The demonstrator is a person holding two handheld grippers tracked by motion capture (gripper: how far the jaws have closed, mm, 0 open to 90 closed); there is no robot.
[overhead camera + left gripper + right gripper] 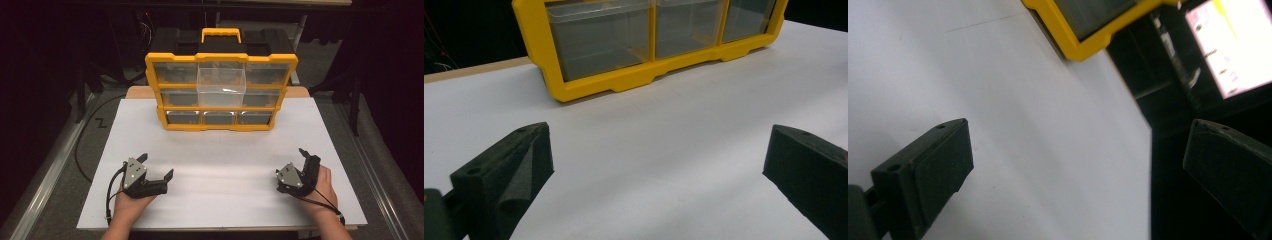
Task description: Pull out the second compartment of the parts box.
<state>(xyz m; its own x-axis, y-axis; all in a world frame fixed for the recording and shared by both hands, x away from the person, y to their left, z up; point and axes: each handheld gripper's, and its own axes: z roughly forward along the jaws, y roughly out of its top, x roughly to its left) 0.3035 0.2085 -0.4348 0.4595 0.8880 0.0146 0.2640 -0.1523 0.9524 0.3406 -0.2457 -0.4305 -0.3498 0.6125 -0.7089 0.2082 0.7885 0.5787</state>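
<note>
The yellow drawer box (221, 92) stands at the tabletop's (220, 165) far edge, its middle clear drawer (221, 86) pulled out. Left gripper (156, 166) and right gripper (291, 161) rest near the front corners, jaws wide, empty. The right gripper view adds a bright screen (1230, 42), its writing unreadable

Both forearms reach in low, well apart. The left gripper (157, 166) sits in the left hand (129, 202) with jaws spread wide and empty — the right gripper (290, 161), in the right hand (320, 192), likewise gapes, holding nothing.
</note>
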